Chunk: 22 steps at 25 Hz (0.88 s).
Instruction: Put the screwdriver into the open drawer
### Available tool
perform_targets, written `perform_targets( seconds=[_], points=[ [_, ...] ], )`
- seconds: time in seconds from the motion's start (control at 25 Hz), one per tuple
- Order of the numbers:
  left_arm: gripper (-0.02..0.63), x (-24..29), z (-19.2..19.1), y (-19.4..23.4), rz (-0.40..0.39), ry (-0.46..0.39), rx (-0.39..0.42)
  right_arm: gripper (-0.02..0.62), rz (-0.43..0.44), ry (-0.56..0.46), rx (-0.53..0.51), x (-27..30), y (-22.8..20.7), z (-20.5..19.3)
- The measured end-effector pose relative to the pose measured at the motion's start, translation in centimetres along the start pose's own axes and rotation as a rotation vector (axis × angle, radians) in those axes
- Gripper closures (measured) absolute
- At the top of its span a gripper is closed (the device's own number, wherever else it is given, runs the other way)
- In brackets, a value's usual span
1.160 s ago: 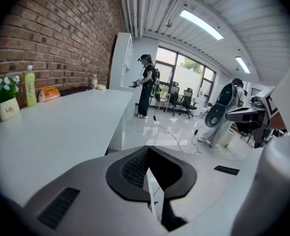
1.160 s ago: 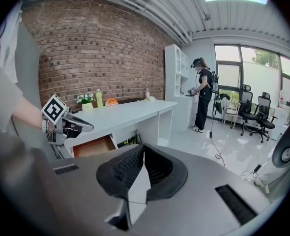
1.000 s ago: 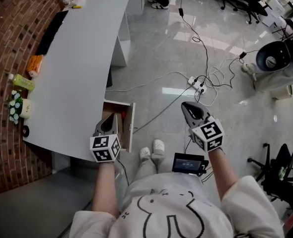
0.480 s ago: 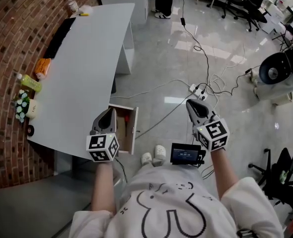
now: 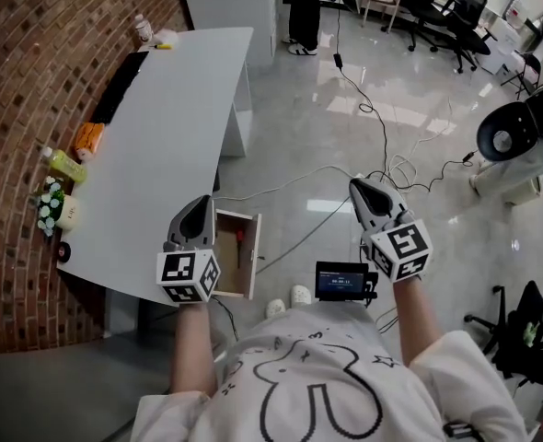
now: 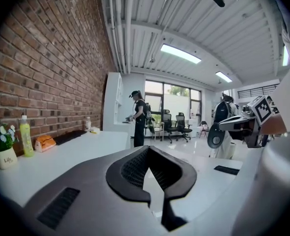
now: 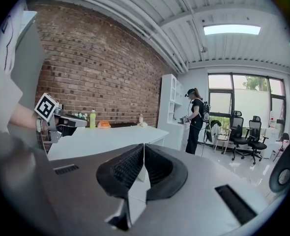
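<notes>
Head view: screwdriver (image 5: 238, 243) lies in drawer (image 5: 253, 267) beside the closed, empty left gripper (image 5: 201, 203).

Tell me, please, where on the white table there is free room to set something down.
The table is bare across its middle and along its floor-side edge, down to the open drawer. Crowded is only the brick-wall edge: long black item, orange item, green bottle, flowers.

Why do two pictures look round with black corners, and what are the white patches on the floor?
Left gripper view and right gripper view: a wide lens, so dark corners and a bowed brick wall. Head view: the glossy floor throws light back as white glare; nothing looks badly blurred.
</notes>
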<state>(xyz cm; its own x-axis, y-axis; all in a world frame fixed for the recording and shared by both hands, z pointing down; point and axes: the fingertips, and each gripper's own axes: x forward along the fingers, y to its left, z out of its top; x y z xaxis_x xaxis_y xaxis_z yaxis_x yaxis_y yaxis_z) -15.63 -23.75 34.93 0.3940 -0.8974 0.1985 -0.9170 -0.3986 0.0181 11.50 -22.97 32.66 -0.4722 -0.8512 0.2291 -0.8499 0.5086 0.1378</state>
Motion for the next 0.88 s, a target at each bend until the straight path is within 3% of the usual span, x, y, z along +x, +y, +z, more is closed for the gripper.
perform_targets(
  seconds=[0.4,0.88],
  points=[
    [0.594,0.1,3.2,0.0,-0.022,-0.072,0.041,0.575,-0.032,-0.078,-0.011,-0.3,0.0,2.8],
    [0.594,-0.3,4.9,-0.5,-0.02,-0.121,0.064,0.575,-0.034,-0.098,-0.036,-0.8,-0.2,3.7]
  ],
)
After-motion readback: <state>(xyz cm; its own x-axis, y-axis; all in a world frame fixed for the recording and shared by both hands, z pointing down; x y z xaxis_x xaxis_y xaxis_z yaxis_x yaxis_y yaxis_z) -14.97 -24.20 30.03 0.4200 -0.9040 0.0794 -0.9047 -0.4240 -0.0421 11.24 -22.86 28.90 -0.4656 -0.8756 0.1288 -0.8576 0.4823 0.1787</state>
